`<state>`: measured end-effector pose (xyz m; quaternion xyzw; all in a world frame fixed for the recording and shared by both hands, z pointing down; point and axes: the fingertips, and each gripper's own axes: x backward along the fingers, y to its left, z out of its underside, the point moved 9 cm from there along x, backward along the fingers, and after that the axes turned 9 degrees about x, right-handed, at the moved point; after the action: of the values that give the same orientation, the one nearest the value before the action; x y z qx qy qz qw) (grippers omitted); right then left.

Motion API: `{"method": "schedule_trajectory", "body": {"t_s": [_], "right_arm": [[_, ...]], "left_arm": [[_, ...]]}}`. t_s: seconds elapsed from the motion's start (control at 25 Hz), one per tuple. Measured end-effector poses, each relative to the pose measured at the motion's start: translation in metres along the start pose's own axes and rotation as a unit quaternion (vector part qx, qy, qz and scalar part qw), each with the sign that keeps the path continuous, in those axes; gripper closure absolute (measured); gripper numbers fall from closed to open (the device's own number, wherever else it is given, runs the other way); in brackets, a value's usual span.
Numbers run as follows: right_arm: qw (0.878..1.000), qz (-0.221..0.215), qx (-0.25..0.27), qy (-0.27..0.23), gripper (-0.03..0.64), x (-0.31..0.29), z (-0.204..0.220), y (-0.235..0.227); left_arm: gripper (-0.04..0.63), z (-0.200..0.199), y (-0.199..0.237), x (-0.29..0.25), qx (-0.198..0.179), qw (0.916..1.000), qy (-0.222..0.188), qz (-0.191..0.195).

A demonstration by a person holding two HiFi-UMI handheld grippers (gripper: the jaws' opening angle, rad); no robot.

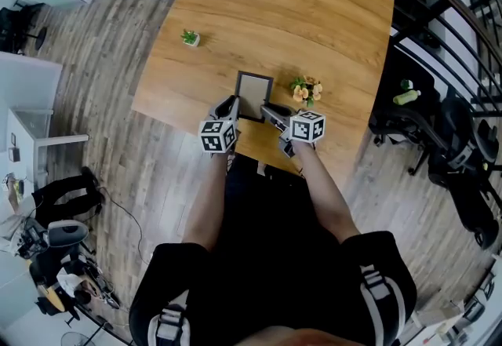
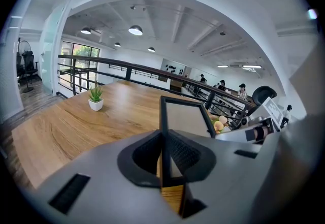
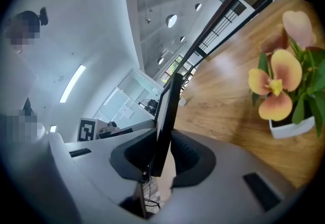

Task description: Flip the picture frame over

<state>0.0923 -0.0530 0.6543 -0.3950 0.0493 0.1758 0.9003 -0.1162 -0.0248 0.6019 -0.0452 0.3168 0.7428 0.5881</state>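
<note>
The picture frame (image 1: 254, 93), dark-rimmed with a pale panel, is held at its near end over the wooden table (image 1: 314, 15). My left gripper (image 1: 233, 107) is shut on the frame's left edge. In the left gripper view that thin dark edge (image 2: 162, 116) runs straight out between the jaws of the left gripper (image 2: 163, 159). My right gripper (image 1: 271, 111) grips the near right edge. In the right gripper view the frame (image 3: 170, 111) stands edge-on and tilted between the pads of the right gripper (image 3: 160, 154).
A small pot of orange flowers (image 1: 306, 90) stands just right of the frame, large in the right gripper view (image 3: 284, 86). A tiny green plant in a white pot (image 1: 190, 38) sits far left on the table. The table's front edge lies under my hands.
</note>
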Motion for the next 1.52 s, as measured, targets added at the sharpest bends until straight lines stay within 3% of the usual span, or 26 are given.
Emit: {"method": "schedule_trajectory", "body": {"t_s": [0.56,0.96,1.36,1.52], "right_arm": [[1.000,-0.023,-0.011,-0.015,0.549,0.002,-0.005,0.004],[0.998,0.008,0.059,-0.006,0.551,0.003,-0.010,0.009],[0.997,0.037,0.066,-0.016,0.552,0.000,-0.007,0.013],[0.994,0.070,0.080,-0.018,0.551,-0.001,-0.007,0.011]], "left_arm": [[0.537,-0.006,0.002,-0.005,-0.015,0.9998,0.007,0.011],[0.537,-0.008,0.001,-0.010,-0.031,0.9993,0.019,0.011],[0.535,-0.012,0.003,-0.010,-0.029,0.9986,0.028,0.033],[0.535,-0.019,0.002,-0.012,-0.026,0.9983,0.023,0.048]]}}
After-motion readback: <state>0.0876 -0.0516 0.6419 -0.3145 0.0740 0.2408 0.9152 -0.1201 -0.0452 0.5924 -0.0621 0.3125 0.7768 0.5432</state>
